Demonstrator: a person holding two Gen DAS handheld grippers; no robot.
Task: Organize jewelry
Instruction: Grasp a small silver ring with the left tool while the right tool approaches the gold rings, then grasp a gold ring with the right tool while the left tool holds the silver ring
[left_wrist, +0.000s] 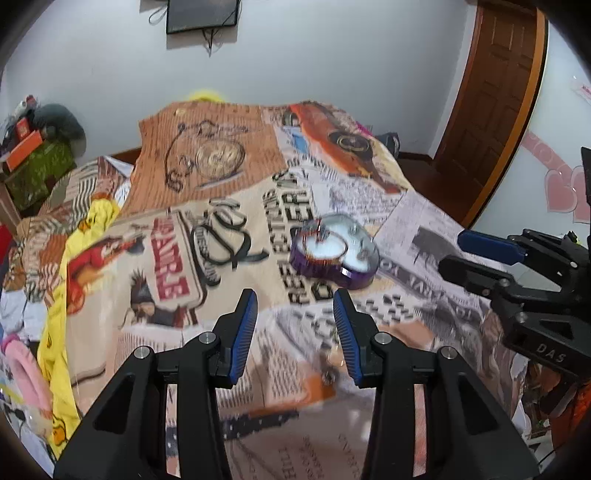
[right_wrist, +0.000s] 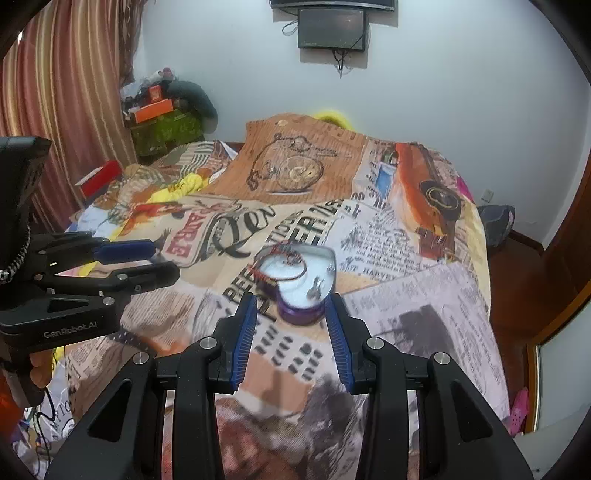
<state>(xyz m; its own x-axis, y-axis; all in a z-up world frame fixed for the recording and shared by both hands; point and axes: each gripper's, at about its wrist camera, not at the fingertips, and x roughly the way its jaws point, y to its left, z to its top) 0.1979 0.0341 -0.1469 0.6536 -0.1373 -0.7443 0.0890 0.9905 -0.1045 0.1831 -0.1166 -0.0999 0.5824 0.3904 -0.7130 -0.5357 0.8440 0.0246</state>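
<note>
Purple heart-shaped jewelry box (right_wrist: 301, 286) sits open on printed bedspread (right_wrist: 406, 295), bracelet (right_wrist: 282, 266) and small pieces on white lining. Right gripper (right_wrist: 291, 314) spread wide, empty, just short of box, likely lining up. Left gripper (left_wrist: 295, 314) also spread, empty, hovering back.

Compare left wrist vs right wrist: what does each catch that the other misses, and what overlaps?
Only the left wrist view shows the brown wooden door and the pink heart stickers on the wall.

Only the right wrist view shows the striped curtain, the red box by the bed's far edge, and a pink shoe on the floor.

Both show the heart-shaped purple jewelry box with a bangle in it on the printed bedspread, plus both grippers, open: left gripper, right gripper.
</note>
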